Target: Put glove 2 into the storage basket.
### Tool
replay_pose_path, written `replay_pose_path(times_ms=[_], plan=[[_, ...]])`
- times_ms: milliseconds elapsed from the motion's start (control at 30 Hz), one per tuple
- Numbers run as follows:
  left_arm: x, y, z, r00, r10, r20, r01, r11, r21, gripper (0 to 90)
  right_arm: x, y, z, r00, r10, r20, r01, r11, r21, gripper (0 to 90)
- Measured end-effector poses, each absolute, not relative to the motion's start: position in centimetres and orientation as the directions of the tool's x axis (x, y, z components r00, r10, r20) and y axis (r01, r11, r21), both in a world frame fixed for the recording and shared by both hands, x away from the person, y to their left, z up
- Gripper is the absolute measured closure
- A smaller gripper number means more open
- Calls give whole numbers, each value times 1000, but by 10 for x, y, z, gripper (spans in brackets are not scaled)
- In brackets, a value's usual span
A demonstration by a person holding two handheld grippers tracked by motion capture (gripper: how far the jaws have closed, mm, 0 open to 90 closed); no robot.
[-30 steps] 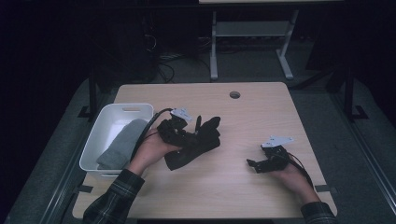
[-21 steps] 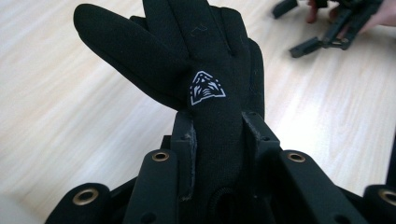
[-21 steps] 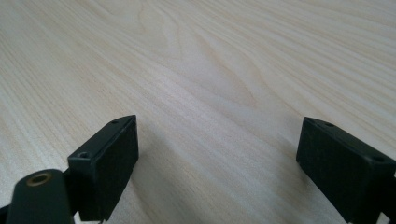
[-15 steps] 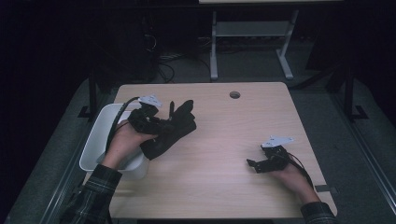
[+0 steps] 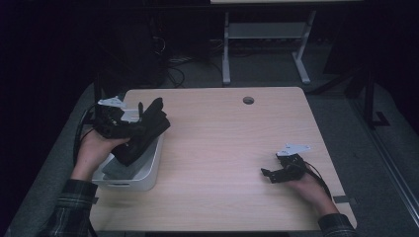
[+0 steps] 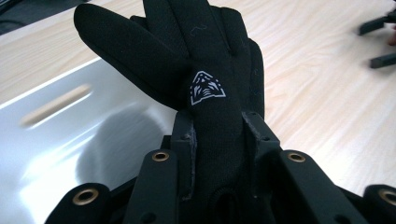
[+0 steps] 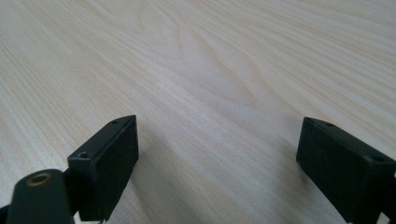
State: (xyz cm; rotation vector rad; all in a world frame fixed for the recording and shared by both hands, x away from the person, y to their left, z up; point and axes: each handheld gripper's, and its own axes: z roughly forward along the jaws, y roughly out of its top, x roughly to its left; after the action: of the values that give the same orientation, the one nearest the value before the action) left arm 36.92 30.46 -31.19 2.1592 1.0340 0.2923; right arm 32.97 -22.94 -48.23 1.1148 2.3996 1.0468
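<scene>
step: bin the glove | left tool (image 5: 141, 118) clamps black glove (image 5: 143, 133) over white bin (image 5: 150, 168), desk's left | right tool (image 5: 272, 174) open, resting | lower before releasing, fingers inside rim

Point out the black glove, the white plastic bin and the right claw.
Black fabric glove (image 6: 205, 65): left gripper view, its back above the white emblem.
White rectangular plastic bin (image 5: 148, 170): high view, its right wall.
Right claw (image 5: 269, 175): high view, between its two black tips.
</scene>
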Motion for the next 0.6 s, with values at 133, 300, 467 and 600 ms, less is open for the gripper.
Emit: replay_pose_path(times_ms=[133, 300, 467, 600], plan=[[367, 324, -323, 612, 784, -99, 619, -398, 677, 688, 330, -229, -482, -656, 754, 36, 539, 435, 721, 127], [367, 333, -344, 586, 802, -112, 656, -389, 646, 688, 330, -229, -482, -655, 755, 36, 540, 434, 721, 126], [370, 333, -362, 570, 813, -120, 691, -394, 606, 685, 330, -229, -482, -655, 755, 36, 540, 434, 721, 126], [373, 332, -375, 554, 825, -112, 710, -398, 581, 670, 330, -229, -482, -655, 755, 36, 540, 434, 721, 126]])
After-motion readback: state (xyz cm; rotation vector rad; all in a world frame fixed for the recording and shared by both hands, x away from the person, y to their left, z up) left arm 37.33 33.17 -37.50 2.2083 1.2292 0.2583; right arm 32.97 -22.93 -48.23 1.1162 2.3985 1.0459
